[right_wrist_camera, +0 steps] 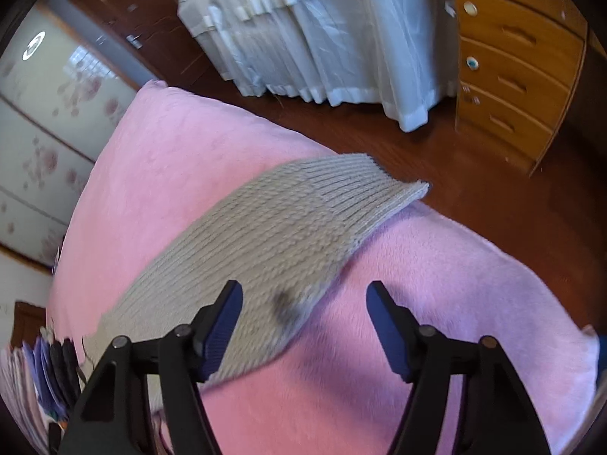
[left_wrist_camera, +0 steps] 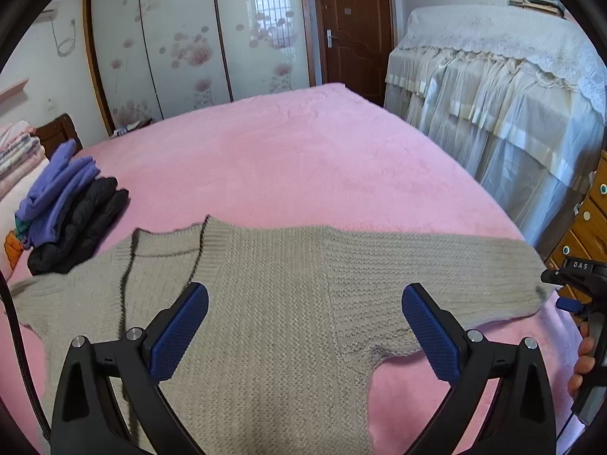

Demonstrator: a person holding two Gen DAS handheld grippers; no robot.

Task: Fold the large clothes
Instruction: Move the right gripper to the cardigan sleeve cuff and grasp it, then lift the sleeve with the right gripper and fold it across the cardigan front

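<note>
A grey-beige knitted sweater (left_wrist_camera: 265, 288) lies spread flat on the pink bed cover (left_wrist_camera: 303, 159), neck opening at the left, one sleeve stretched out to the right. My left gripper (left_wrist_camera: 305, 303) hovers over its chest, open, with nothing between the blue pads. In the right wrist view the same sleeve (right_wrist_camera: 288, 235) runs diagonally to its ribbed cuff at the bed's edge. My right gripper (right_wrist_camera: 303, 303) stands open above the sleeve's lower edge, which bears a dark blotch; nothing is pinched. At the right rim of the left wrist view the right gripper (left_wrist_camera: 569, 295) shows with a hand on it.
A pile of folded clothes (left_wrist_camera: 72, 212), purple on black, sits at the bed's left side. A lace-draped piece of furniture (left_wrist_camera: 500, 94) and a wooden chest of drawers (right_wrist_camera: 516, 60) stand beyond the bed's right edge, with dark wood floor (right_wrist_camera: 455, 174) between.
</note>
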